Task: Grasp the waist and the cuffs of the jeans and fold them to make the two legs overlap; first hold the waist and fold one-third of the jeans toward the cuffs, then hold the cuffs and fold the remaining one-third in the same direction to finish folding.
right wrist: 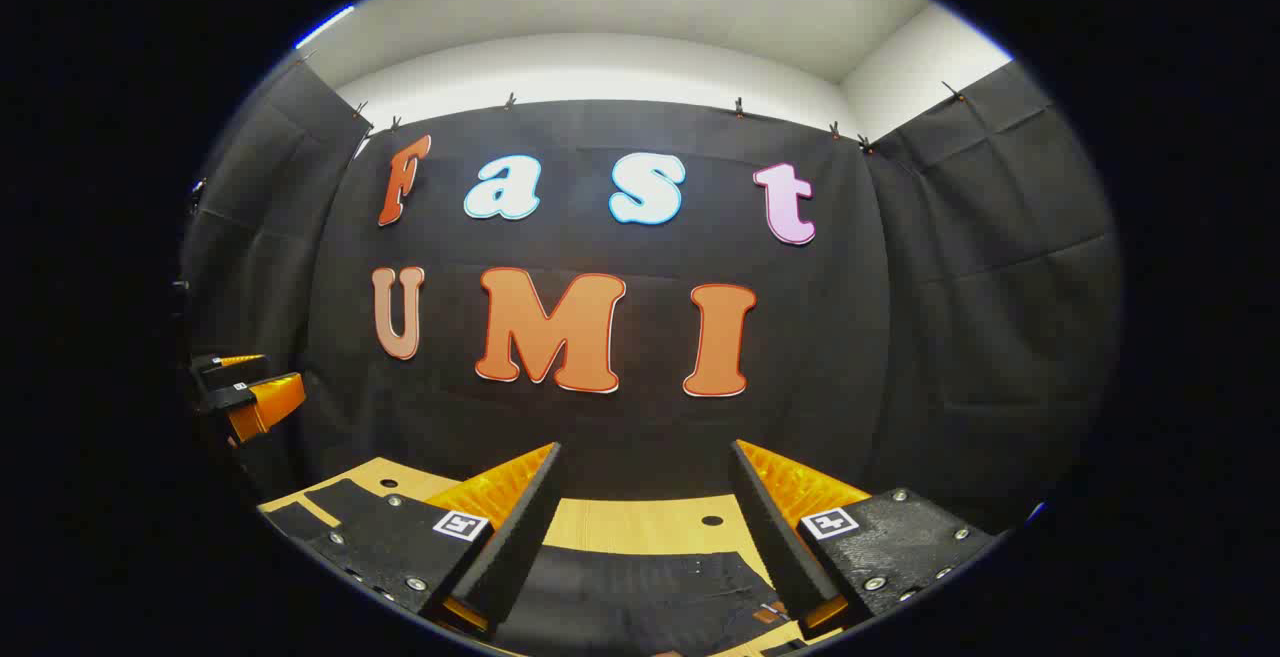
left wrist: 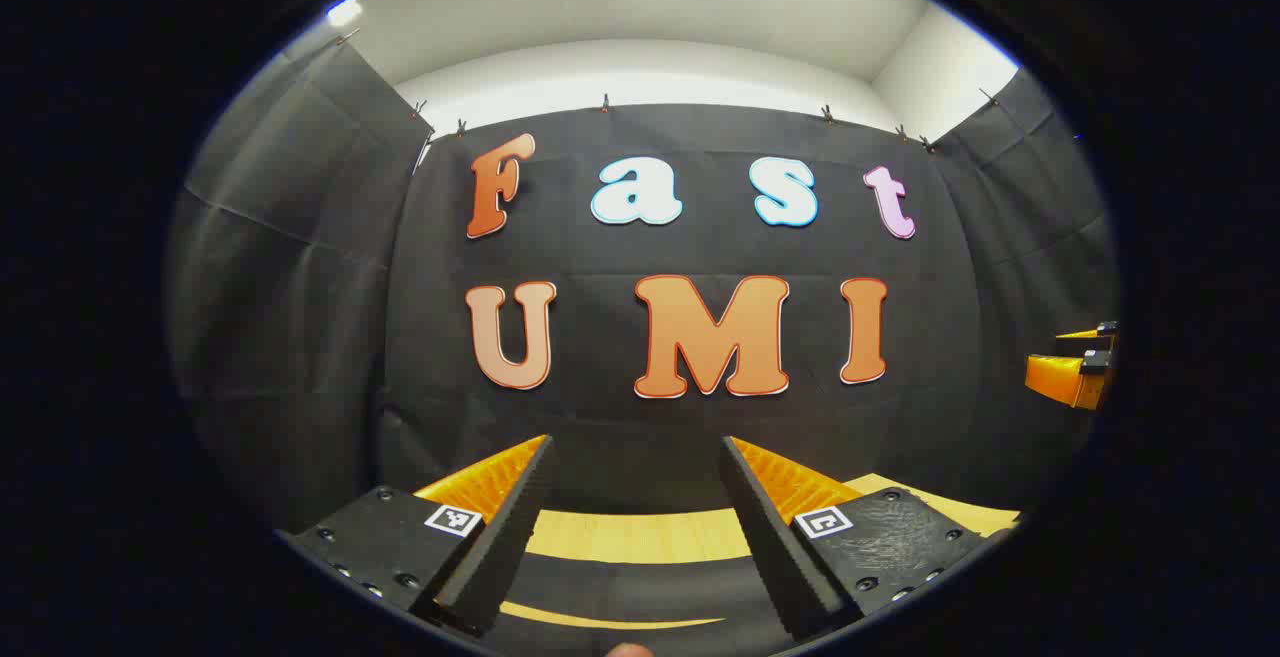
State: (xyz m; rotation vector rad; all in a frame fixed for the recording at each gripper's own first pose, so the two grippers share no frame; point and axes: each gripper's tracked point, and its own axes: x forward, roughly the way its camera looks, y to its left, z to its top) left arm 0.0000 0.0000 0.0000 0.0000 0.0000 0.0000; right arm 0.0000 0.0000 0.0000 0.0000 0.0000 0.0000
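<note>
The dark jeans (right wrist: 640,587) lie flat on the wooden table (right wrist: 620,522), low in the right gripper view, with a stitched seam and rivets showing between my fingers. My right gripper (right wrist: 647,449) hangs open above them, nothing between its fingers. In the left gripper view the jeans (left wrist: 640,592) show as a dark band across the table (left wrist: 640,535). My left gripper (left wrist: 637,447) is open above that band and holds nothing. Each gripper also appears at the other view's edge: the right gripper (left wrist: 1075,375) and the left gripper (right wrist: 250,395).
Black cloth walls close the booth behind and on both sides of the table. A small round hole (right wrist: 712,520) sits in the tabletop beyond the jeans. Another dark piece of the jeans (right wrist: 340,499) reaches toward the table's left part.
</note>
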